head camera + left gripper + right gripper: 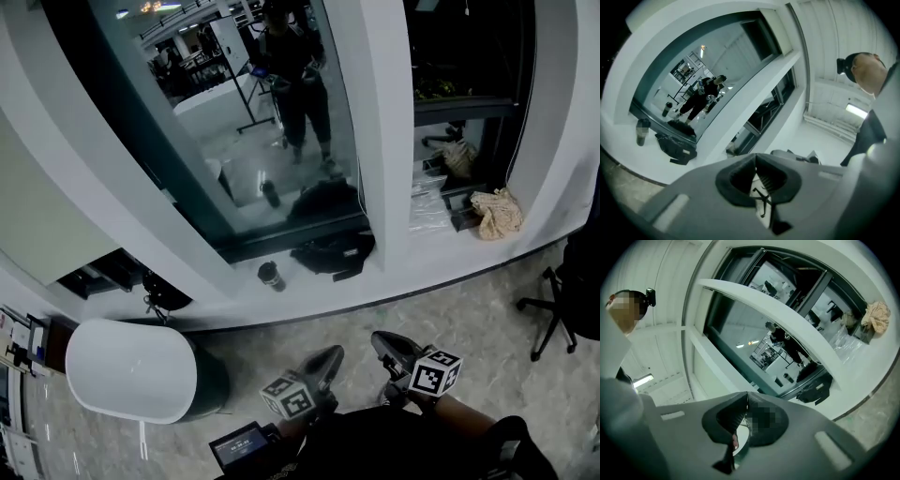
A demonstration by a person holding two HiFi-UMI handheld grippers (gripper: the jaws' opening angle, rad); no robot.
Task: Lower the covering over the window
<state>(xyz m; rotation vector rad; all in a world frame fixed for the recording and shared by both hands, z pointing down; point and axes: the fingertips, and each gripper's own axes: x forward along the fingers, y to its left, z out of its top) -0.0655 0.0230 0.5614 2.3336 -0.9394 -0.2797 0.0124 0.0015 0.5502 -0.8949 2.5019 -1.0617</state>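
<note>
1. The window (234, 122) is on the far side, its dark glass mirroring the person, above a white sill (412, 258).
2. On the sill lie a black bag (333, 253), a tumbler (271, 276) just to its left, and a crumpled cloth (495, 214) well to the right.
3. The left gripper (323, 359) and right gripper (387, 343) hang near, side by side, both clenched on nothing.
4. A white bin (127, 370) stands near left.

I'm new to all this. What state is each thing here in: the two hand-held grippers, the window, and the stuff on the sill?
Left gripper: jaws shut, nothing between them.
Right gripper: jaws shut, nothing between them.
Window: glass bare, no covering over the part that shows.
Black bag: lying flat on the sill.
Cup: standing upright on the sill.
Beige cloth: crumpled on the sill.
</note>
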